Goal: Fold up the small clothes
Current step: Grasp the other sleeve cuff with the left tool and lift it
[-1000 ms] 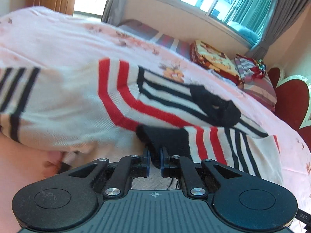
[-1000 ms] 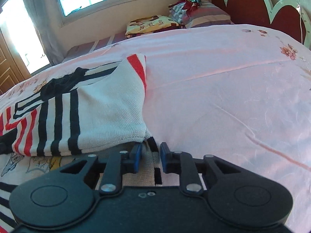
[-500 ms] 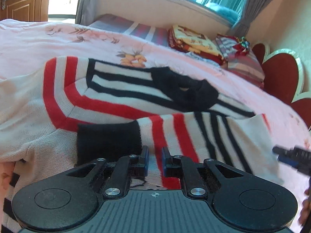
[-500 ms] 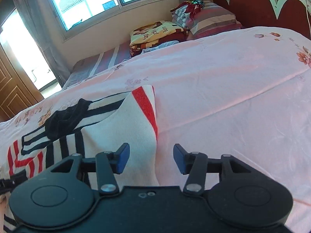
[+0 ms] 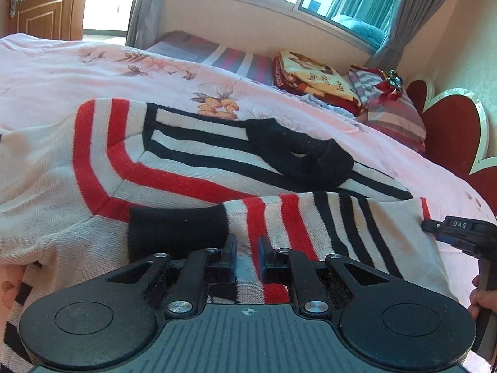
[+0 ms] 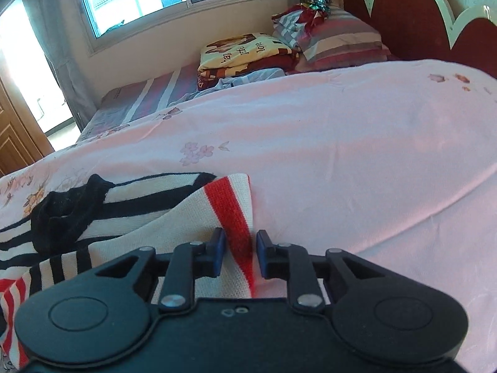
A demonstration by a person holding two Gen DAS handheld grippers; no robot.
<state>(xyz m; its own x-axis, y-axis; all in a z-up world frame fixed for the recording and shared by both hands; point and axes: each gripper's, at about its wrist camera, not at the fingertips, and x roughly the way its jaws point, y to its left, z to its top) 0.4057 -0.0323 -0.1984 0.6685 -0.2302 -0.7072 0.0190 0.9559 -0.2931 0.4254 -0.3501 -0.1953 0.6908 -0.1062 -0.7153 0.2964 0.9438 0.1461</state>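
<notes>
A: Where is the sweater?

B: Spread on the pink floral bedspread, cream knit with red and black stripes and a black collar facing the window side. One sleeve is folded across the chest, its black cuff lying on the body of the garment.

A: And the left gripper?

B: It sits right over that folded sleeve, just beside the cuff. Its jaws stand nearly together with only a narrow gap, and the striped knit runs between them. They look pinched on the sleeve fabric.

A: The right gripper?

B: It is at the sweater's folded edge on the far side, where a red stripe runs down to the fold. Its jaws have just been closing, and the red-striped edge lies between them. The blue pads sit close on either side of the fabric, though I see a slim gap on each side, so I cannot tell whether they are gripping it.

A: Can you see one gripper from the other camera?

B: Yes, in the left wrist view the right gripper shows at the right margin by the sweater's edge, with a bit of the person's hand on its handle.

A: Anything else around?

B: A folded blanket and striped pillows lie under the window, next to the red headboard.
</notes>
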